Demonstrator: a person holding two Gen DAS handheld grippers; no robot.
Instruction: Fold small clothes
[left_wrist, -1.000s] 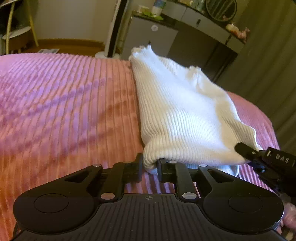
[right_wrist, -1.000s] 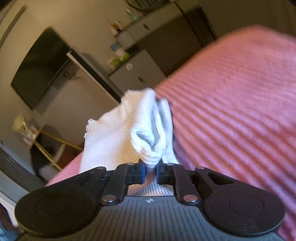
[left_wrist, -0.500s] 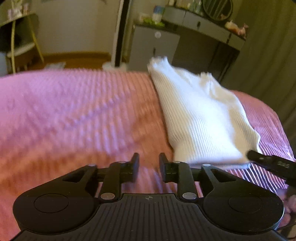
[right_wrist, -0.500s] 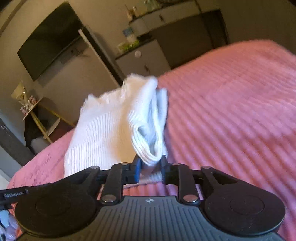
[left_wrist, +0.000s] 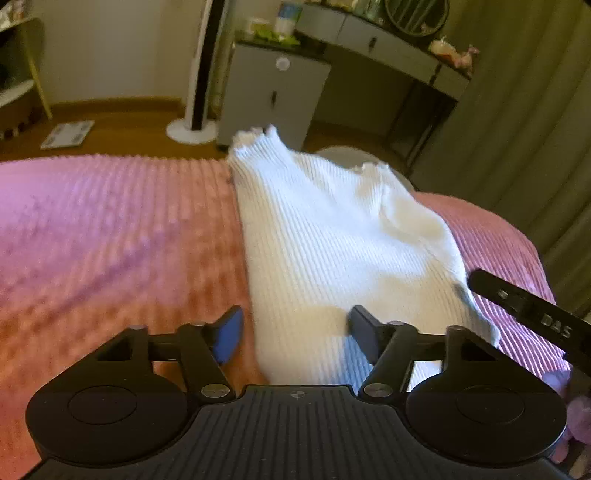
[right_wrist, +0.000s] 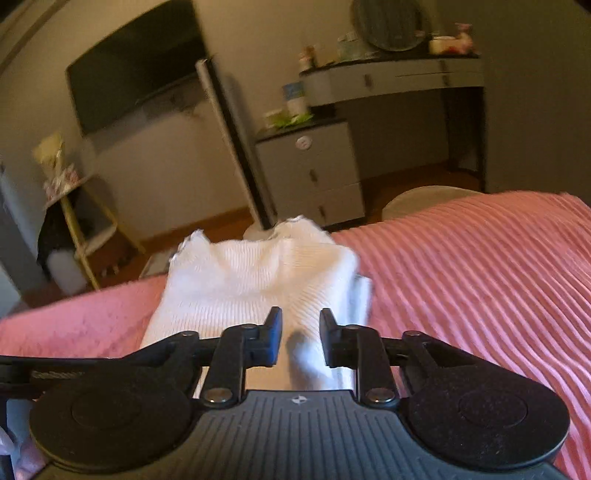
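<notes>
A white ribbed knit garment (left_wrist: 332, 251) lies folded and flat on the pink ribbed bedspread (left_wrist: 110, 240), reaching to the bed's far edge. My left gripper (left_wrist: 295, 332) hovers over its near end. Its jaws are opening wide, and the cloth lies under them without touching the pads. In the right wrist view the same garment (right_wrist: 251, 280) lies ahead. My right gripper (right_wrist: 301, 339) stands over its near corner with a narrow gap, jaws closing. White cloth shows in the gap, but the pads do not press it. One right finger (left_wrist: 524, 306) shows at the garment's right edge.
Beyond the bed's far edge stand a grey drawer cabinet (right_wrist: 310, 173), a tower fan (left_wrist: 199, 74) and a dressing table (right_wrist: 399, 77). A shelf rack (right_wrist: 74, 221) is at the left. Pink bedspread (right_wrist: 480, 295) stretches on both sides of the garment.
Both grippers have let go of the garment, which was pinched at its near edge and corner. The left jaws spread wide; both grippers drew back and the cloth settled flat.
</notes>
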